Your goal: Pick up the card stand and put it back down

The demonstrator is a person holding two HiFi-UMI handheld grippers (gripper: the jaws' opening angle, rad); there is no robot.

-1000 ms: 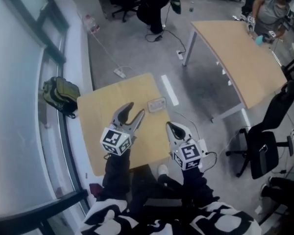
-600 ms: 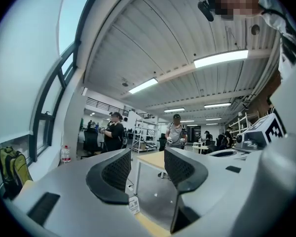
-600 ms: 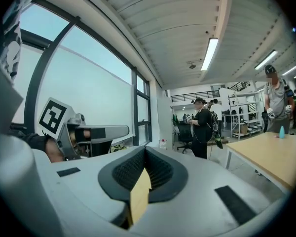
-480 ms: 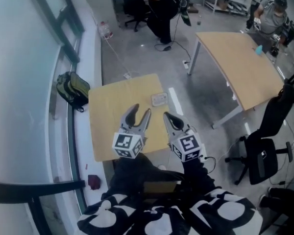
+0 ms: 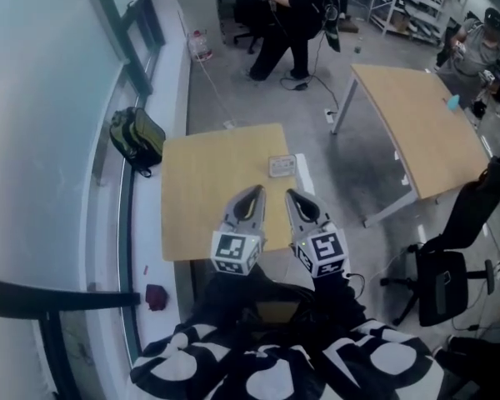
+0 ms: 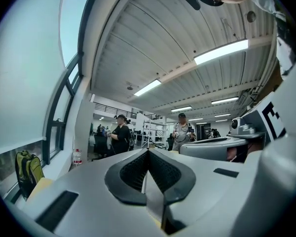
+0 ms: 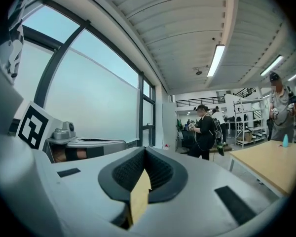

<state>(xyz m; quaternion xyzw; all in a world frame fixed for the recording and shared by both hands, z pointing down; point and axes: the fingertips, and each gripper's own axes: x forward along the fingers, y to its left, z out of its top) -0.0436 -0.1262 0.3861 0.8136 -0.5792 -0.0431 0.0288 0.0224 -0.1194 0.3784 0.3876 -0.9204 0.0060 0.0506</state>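
The card stand [image 5: 282,166], a small pale rectangular piece, sits near the far right edge of the small wooden table [image 5: 200,182] in the head view. Both grippers hover side by side over the table's near edge, short of the stand and not touching it. My left gripper [image 5: 253,193] is shut with nothing between its jaws. My right gripper [image 5: 292,196] is also shut and empty. In the left gripper view the left gripper's [image 6: 148,153] dark pads meet, and the right gripper view shows the same for the right gripper [image 7: 145,151]. The stand appears in neither gripper view.
A green backpack [image 5: 137,137] lies on the floor by the window wall at the left. A larger wooden table [image 5: 417,132] and a black office chair [image 5: 446,277] stand to the right. A person in black [image 5: 296,15] stands beyond the small table.
The left gripper's jaws, open in the earlier frames, are now shut. Both grippers have drawn closer together at the table's near edge. The card stand has not moved on the table.
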